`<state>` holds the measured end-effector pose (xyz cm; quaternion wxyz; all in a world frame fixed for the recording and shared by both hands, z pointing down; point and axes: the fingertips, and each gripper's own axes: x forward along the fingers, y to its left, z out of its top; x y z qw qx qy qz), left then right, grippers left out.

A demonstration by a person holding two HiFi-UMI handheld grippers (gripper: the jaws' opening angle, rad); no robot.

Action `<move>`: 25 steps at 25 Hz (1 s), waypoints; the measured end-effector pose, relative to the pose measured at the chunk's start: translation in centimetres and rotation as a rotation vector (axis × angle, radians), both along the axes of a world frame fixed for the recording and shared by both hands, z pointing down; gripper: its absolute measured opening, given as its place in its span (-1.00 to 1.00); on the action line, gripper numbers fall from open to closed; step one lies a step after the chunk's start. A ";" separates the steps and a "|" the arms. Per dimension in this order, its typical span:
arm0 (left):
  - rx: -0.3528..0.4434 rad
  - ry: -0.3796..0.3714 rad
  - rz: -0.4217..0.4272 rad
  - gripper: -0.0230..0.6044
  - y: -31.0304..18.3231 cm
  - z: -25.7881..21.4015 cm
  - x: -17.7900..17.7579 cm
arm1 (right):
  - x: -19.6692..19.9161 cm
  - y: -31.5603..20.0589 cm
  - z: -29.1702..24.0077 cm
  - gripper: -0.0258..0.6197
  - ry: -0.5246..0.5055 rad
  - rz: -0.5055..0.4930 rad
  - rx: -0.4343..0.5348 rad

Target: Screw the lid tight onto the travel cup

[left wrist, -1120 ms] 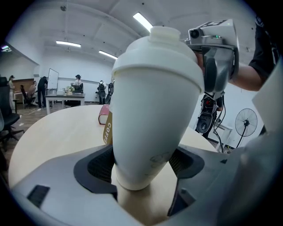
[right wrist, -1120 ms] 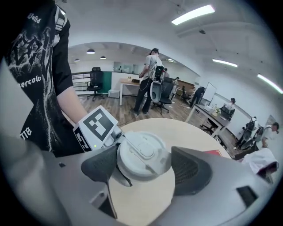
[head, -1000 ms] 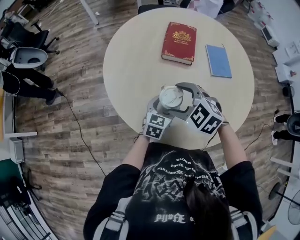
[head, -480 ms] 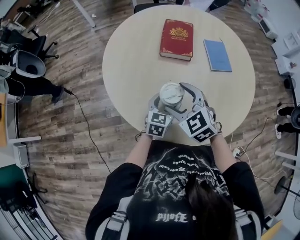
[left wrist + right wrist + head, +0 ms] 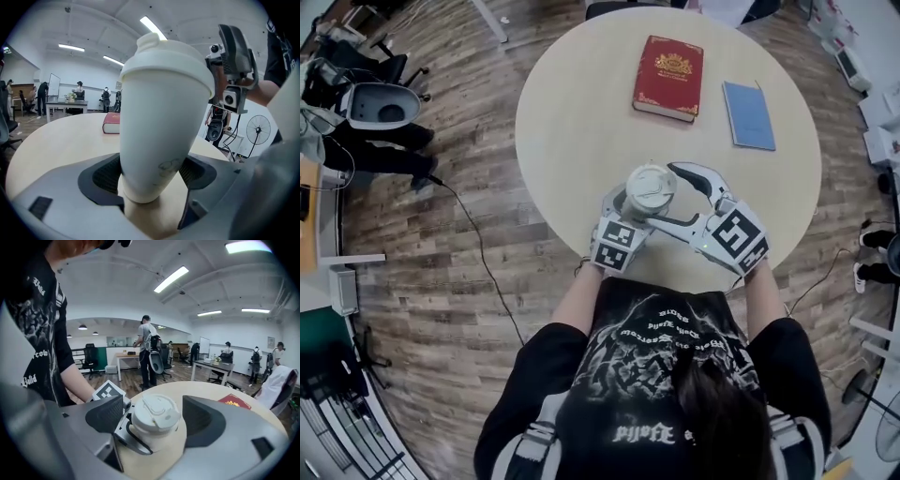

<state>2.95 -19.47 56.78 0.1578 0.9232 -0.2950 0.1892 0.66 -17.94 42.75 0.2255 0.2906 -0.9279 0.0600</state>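
Note:
A white travel cup (image 5: 649,192) stands near the front edge of the round table (image 5: 572,122), with its lid (image 5: 154,413) on top. My left gripper (image 5: 630,211) is shut on the cup's lower body (image 5: 157,140), dark pads (image 5: 105,173) pressing on both sides. From the right, my right gripper (image 5: 667,195) reaches in at lid height. Its jaws stand wide, one on each side of the lid, with a gap at both pads (image 5: 107,414). The cup's base is hidden behind the left gripper's fingers.
A red book (image 5: 668,78) and a blue notebook (image 5: 748,115) lie on the far side of the table. The red book (image 5: 111,124) shows behind the cup. Office chairs, desks and people stand around the room; a cable runs on the wooden floor (image 5: 469,272).
The right gripper has swung out to the right round the cup, with its jaws still wide about the lid. The left gripper keeps its hold on the cup.

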 end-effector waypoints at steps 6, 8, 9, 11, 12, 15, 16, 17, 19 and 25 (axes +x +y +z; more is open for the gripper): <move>-0.009 -0.003 0.065 0.34 0.1 0.0 -0.1 | 0.9 -1.1 -1.3 0.32 0.249 -0.363 0.042; -0.010 0.001 0.080 0.34 0.0 0.0 0.0 | 0.4 -0.7 -1.5 0.32 0.351 -0.532 0.055; -0.010 0.005 0.086 0.34 0.1 0.0 0.1 | 0.2 -0.3 -1.6 0.33 0.392 -0.616 0.060; -0.010 0.014 0.105 0.34 0.3 0.0 0.2 | -0.1 0.5 -1.3 0.33 0.482 -0.764 0.083; -0.010 0.016 0.121 0.34 0.3 0.0 0.1 | -0.1 0.6 -1.0 0.34 0.544 -0.832 0.108; -0.013 0.007 0.178 0.34 0.4 0.0 0.0 | -0.1 0.2 0.3 0.35 0.728 -1.013 0.202; -0.016 0.000 0.195 0.34 0.4 0.0 0.0 | -0.1 -0.1 0.7 0.35 0.775 -1.065 0.229; -0.020 -0.006 0.210 0.34 0.4 0.0 0.0 | -0.2 -0.4 1.0 0.35 0.822 -1.116 0.258; -0.030 -0.012 0.239 0.34 0.5 0.1 0.0 | -0.1 -0.7 1.7 0.38 0.920 -1.229 0.322; -0.049 -0.027 0.313 0.34 0.6 0.2 0.0 | -0.2 -0.2 4.2 0.41 1.067 -1.534 0.503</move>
